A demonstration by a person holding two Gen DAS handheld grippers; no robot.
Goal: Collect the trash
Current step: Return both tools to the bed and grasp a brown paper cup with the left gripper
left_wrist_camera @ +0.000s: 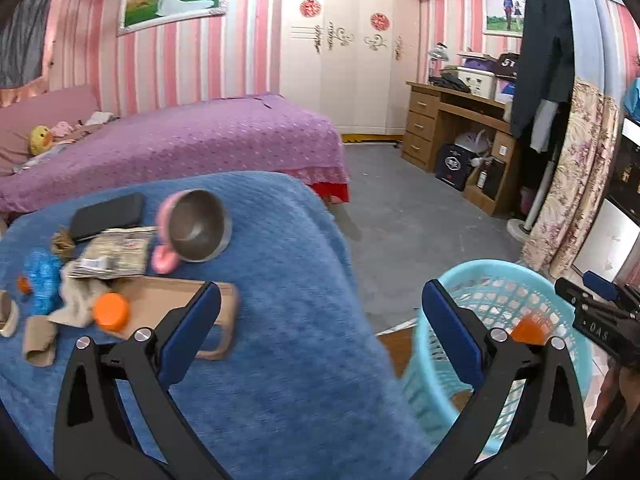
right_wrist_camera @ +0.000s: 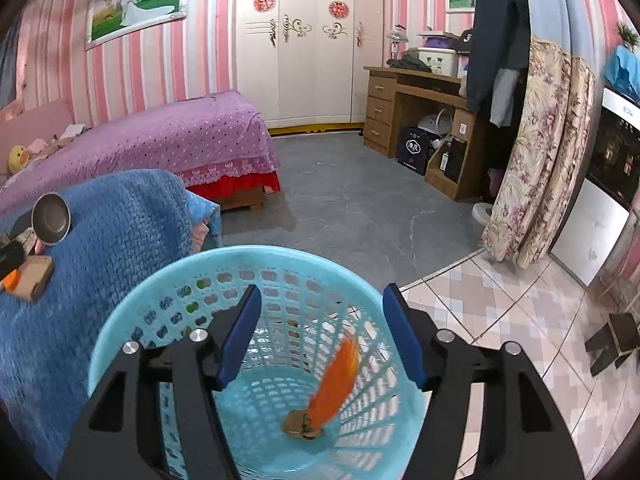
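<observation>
A light blue mesh basket [right_wrist_camera: 132, 312] stands on the floor beside the blue-covered table [left_wrist_camera: 280, 280]. My right gripper [right_wrist_camera: 320, 320] is open right above the basket's mouth. A blurred orange piece [right_wrist_camera: 336, 380] is inside the basket, above a small brown scrap [right_wrist_camera: 300, 426] on the bottom. My left gripper [left_wrist_camera: 320, 328] is open and empty over the table's right edge; the basket [left_wrist_camera: 472, 280] is to its right. On the table's left lie an orange cap [left_wrist_camera: 111, 311], crumpled cloth [left_wrist_camera: 76, 304], a blue wrapper [left_wrist_camera: 42, 280], newspaper [left_wrist_camera: 116, 252], flat cardboard [left_wrist_camera: 176, 304] and a cardboard tube [left_wrist_camera: 38, 344].
A metal bowl [left_wrist_camera: 198, 230] leans on a pink thing [left_wrist_camera: 164, 260] beside a black case [left_wrist_camera: 106, 216]. A purple bed [left_wrist_camera: 192, 144] lies behind the table. A wooden desk [left_wrist_camera: 448, 120], a flowered curtain [right_wrist_camera: 536, 152] and a wardrobe [right_wrist_camera: 304, 40] line the far side.
</observation>
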